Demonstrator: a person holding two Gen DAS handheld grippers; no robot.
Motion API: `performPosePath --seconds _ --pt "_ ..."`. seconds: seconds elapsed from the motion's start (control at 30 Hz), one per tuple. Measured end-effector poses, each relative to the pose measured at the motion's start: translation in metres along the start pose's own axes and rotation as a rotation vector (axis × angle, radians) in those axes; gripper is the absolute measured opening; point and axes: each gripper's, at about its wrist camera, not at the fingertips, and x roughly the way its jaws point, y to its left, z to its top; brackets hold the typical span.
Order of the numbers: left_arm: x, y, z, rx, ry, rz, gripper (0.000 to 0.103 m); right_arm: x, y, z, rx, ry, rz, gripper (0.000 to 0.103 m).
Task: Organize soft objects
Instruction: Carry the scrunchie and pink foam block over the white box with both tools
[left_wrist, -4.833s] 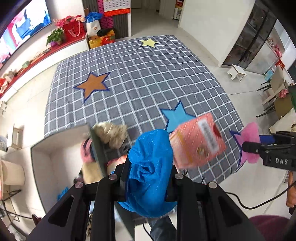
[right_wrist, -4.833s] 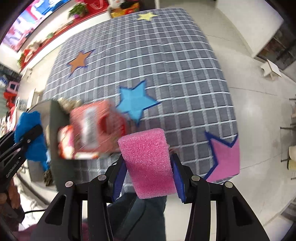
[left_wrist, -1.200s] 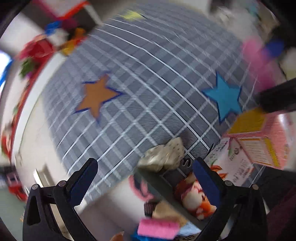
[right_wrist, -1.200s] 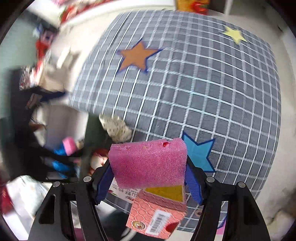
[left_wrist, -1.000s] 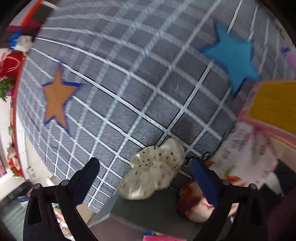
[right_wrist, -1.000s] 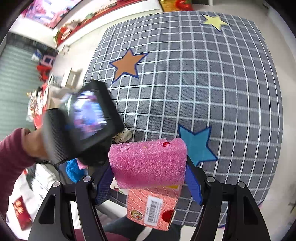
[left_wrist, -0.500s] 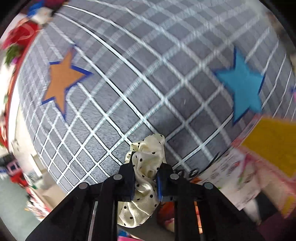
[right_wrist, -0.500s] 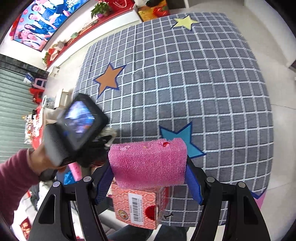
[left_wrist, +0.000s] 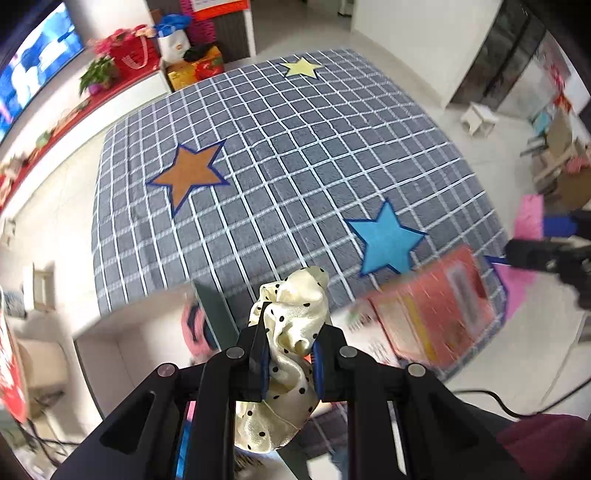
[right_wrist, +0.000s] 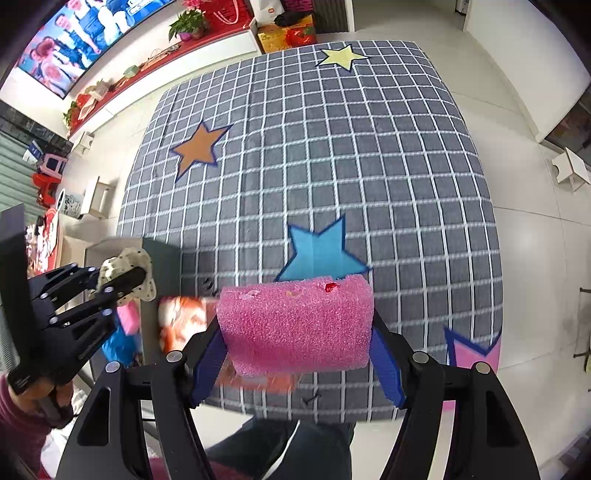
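- Cream satin scrunchie (left_wrist: 291, 325) with black dots: clamped between the fingers (left_wrist: 263, 354) of the left gripper (left_wrist: 290, 356), folds bulging above and below the pads.
- Scrunchie hangs clear of the grey checked mat (left_wrist: 295, 155), over its near edge, just beside the dark wall of the open bin (left_wrist: 214, 314).
- Right-wrist view confirms this: left gripper (right_wrist: 123, 278) held over the bin (right_wrist: 162, 266), scrunchie (right_wrist: 127, 269) pinched in its tips; a hand (right_wrist: 33, 391) in a maroon sleeve holds the handle.
- Pink sponge (right_wrist: 295, 325): grasped lengthwise by the right gripper (right_wrist: 297, 354), blue pads on both short ends, above the mat's near edge, in front of the blue star (right_wrist: 319, 251).
- Red carton (left_wrist: 432, 314), blurred, lies at the mat's near edge, right of the bin and below the sponge.
- Inside the bin: a pink item (right_wrist: 129, 317) and a blue one (right_wrist: 118, 347); details unclear.
- Orange star (left_wrist: 190, 175) farther back on the mat.
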Motion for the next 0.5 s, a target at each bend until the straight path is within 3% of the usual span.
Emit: performPosePath --seconds 0.2,0.5 --pt "-0.029 0.009 -0.044 -0.073 -0.026 -0.017 0.019 -0.003 0.044 -0.033 -0.056 0.025 0.021 0.071" --pt "-0.059 0.038 -0.102 -0.166 -0.05 0.033 0.019 0.007 0.117 -0.055 -0.182 0.049 0.056 0.071"
